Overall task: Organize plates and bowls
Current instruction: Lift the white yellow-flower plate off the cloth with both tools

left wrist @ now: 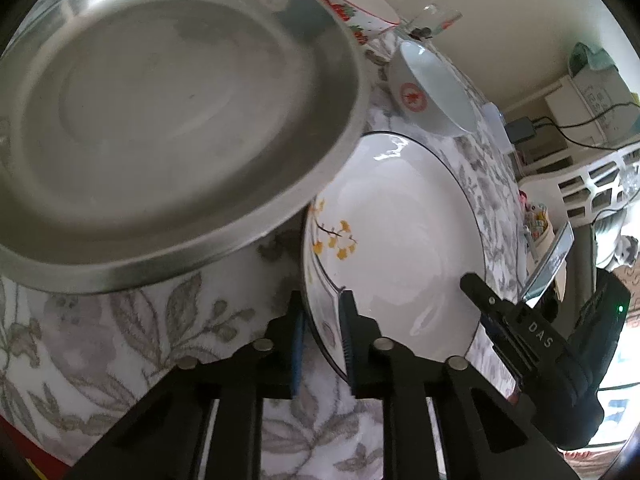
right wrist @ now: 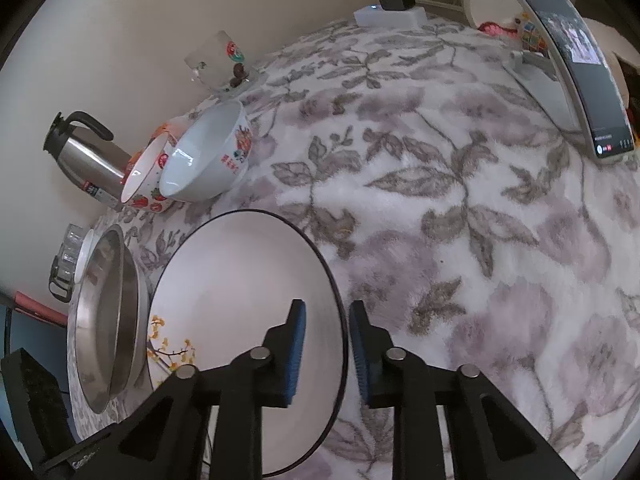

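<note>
A round white ceramic plate with a dark rim and yellow flowers [left wrist: 400, 232] lies on a grey-leaf tablecloth [right wrist: 460, 208], beside a stainless steel dish [left wrist: 168, 120]. The left gripper [left wrist: 323, 336] and right gripper [right wrist: 327, 354] each clamp opposite plate edges.

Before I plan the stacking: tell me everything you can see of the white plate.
The white plate is round, glossy like ceramic, with a thin dark rim line and a yellow-flower branch painted near one edge. It is empty and lies on the floral cloth, beside the steel dish. The left gripper and right gripper each straddle its rim on opposite sides, jaws nearly closed.
</note>
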A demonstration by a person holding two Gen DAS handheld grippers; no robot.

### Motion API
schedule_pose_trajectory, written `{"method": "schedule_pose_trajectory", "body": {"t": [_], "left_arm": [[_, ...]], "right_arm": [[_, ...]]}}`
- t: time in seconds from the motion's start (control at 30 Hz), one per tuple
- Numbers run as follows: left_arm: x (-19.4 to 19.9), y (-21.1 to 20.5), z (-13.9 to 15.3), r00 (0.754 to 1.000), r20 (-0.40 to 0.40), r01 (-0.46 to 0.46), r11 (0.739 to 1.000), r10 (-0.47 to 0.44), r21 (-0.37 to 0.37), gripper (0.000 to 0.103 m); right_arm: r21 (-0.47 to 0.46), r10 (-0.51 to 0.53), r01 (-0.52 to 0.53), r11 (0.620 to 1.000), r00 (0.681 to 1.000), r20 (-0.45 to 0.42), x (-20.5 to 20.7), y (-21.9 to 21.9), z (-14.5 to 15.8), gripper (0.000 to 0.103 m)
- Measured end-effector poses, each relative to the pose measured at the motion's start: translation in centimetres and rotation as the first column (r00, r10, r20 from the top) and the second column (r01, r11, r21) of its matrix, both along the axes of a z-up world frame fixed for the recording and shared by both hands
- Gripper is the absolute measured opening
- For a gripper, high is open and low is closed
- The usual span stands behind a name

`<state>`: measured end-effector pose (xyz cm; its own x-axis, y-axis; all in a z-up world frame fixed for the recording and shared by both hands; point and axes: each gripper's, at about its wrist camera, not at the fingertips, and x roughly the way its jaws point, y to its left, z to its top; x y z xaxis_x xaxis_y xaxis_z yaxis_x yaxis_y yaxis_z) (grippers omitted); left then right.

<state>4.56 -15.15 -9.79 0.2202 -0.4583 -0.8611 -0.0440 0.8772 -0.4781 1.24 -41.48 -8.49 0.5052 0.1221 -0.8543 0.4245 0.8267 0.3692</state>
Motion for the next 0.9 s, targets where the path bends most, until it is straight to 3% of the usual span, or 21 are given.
{"method": "schedule_pose_trajectory", "body": {"t": [0.17, 0.9], "left_arm": [[0.4, 0.1, -0.4, 1.000, 0.013, -0.017, 1.000, 0.017, -0.007, 0.012], [1.1, 1.1, -1.1, 0.996, 0.051, -0.065, 0.994, 0.069, -0.083, 0.013]], "right_arm": [[0.013, 0.000, 0.000, 1.000, 1.000, -0.001, 0.0, -0.1, -0.2, 0.013], [0.051, -0.026, 0.026, 0.998, 1.000, 0.006, -0.1, -0.3, -0.6, 0.014]]}}
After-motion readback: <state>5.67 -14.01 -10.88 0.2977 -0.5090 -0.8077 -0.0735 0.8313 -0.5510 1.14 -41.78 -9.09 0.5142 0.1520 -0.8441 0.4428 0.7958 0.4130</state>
